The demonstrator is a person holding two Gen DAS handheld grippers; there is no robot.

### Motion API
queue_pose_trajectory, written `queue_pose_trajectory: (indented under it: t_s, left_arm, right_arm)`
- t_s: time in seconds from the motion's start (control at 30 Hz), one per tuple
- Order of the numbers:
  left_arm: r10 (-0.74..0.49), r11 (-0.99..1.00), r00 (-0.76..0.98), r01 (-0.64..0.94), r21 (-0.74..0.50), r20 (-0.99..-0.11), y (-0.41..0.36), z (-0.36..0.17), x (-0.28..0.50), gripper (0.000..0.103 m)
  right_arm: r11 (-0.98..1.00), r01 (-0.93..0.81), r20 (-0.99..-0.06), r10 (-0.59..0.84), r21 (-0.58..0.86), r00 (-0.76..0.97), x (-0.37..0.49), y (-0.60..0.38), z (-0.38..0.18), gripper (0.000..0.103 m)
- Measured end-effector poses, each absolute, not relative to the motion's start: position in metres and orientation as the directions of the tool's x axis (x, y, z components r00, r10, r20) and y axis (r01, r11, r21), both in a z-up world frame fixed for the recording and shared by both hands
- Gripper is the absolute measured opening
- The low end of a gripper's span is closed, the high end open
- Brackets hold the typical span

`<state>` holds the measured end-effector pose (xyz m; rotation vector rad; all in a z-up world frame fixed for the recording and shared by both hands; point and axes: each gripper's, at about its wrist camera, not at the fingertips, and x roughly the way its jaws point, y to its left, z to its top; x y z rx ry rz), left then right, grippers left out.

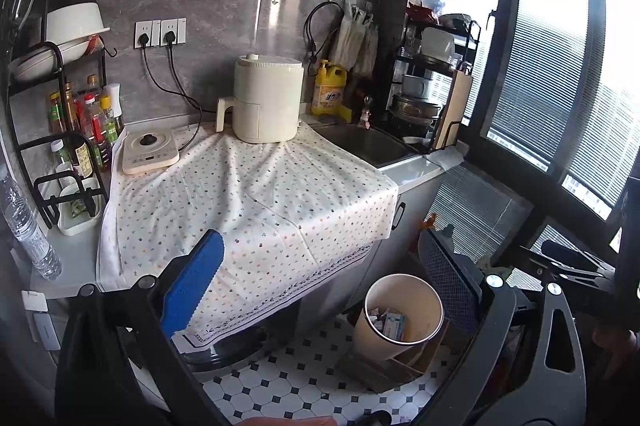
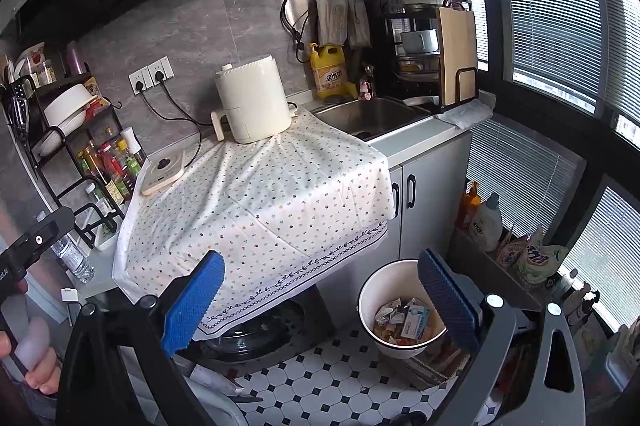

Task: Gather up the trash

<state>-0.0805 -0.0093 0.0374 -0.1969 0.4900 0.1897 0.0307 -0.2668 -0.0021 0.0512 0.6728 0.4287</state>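
Note:
A cream trash bin stands on the tiled floor beside the counter, with paper and packaging trash inside. It also shows in the right wrist view, with wrappers and a small box in it. My left gripper is open and empty, held above the counter's front edge and the bin. My right gripper is open and empty, its right finger just over the bin's rim. The right gripper's body shows at the right edge of the left wrist view. The left gripper's handle and a hand show at the left edge of the right wrist view.
A dotted cloth covers the counter, with a cream air fryer and an induction plate on it. A sink, dish rack, yellow detergent bottle, condiment rack, water bottle and floor bottles surround it.

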Motion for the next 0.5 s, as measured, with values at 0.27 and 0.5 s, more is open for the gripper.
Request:
queue_pose_trajectory:
  t_s: [0.27, 0.5]
  left_arm:
    - [0.133, 0.963, 0.865, -0.229, -0.145, -0.483, -0.0071, 0.0349, -0.0822, 0.097]
    - [0.132, 0.964, 0.867, -0.225, -0.141, -0.481, -0.0085, 0.0325, -0.0842, 0.097]
  right_arm:
    - [0.914, -0.360, -0.594, 0.398, 0.189, 0.699, 0.0291, -0.2685, -0.0017, 0.095]
    - [0.914, -0.357, -0.592, 0.398, 0.192, 0.701, 0.0288, -0.2701, -0.0026, 0.095]
